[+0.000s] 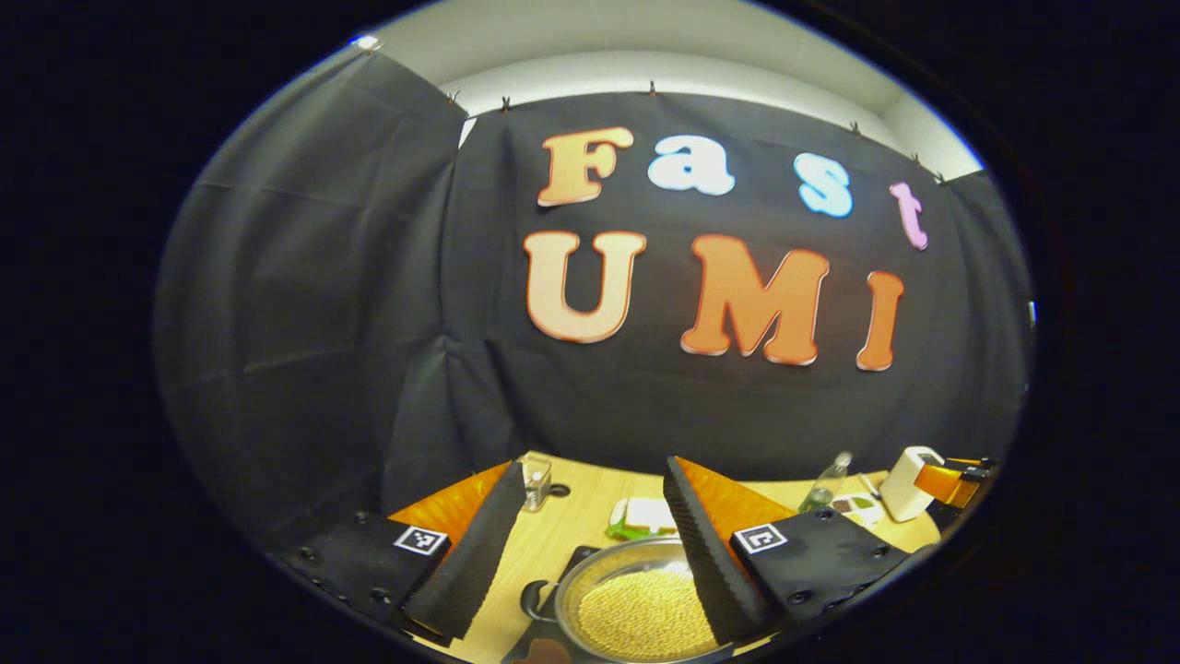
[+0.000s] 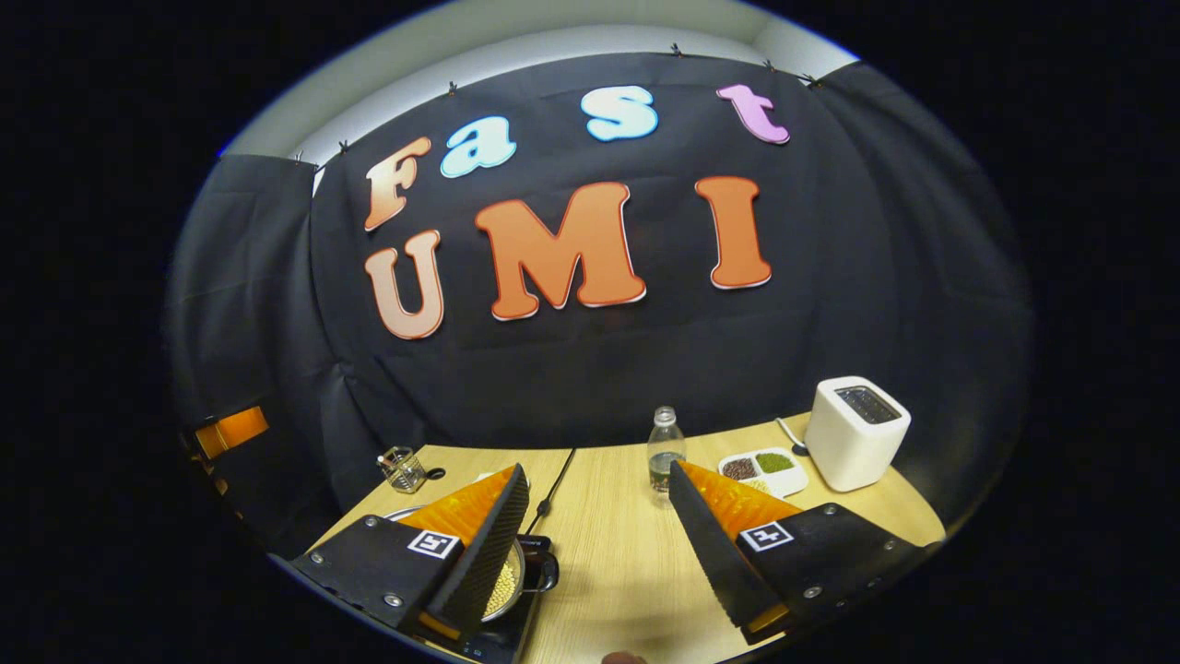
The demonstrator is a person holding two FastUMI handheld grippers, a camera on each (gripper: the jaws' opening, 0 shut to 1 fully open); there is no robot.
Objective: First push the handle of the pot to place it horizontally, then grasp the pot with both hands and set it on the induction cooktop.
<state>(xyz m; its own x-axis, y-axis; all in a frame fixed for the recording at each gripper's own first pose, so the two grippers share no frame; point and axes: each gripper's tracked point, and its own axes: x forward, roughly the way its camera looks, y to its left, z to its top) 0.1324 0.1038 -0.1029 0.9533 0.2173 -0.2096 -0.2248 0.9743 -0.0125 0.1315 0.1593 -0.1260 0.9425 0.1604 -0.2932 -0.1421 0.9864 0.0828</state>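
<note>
I am holding my left gripper (image 1: 590, 544) spread wide above the pot (image 1: 636, 604) (full of pale grains), which is sitting on the induction cooktop (image 2: 502, 636). My right gripper (image 2: 595, 535) is hovering released, just right of the pot, over the table (image 2: 627, 553).

Left tool (image 1: 590, 544) spread wide above the pot (image 1: 636, 599) on the counter (image 1: 544, 544).

The pot holds pale yellow grains; its dark side handle (image 1: 536, 598) points left, and it sits on a dark cooktop (image 1: 579, 556). Farther back stand a glass jar (image 1: 536, 483), a green-and-white item (image 1: 643, 516), a bottle (image 1: 827, 481), a sectioned dish (image 1: 857, 505) and a white toaster (image 1: 910, 481).
</note>
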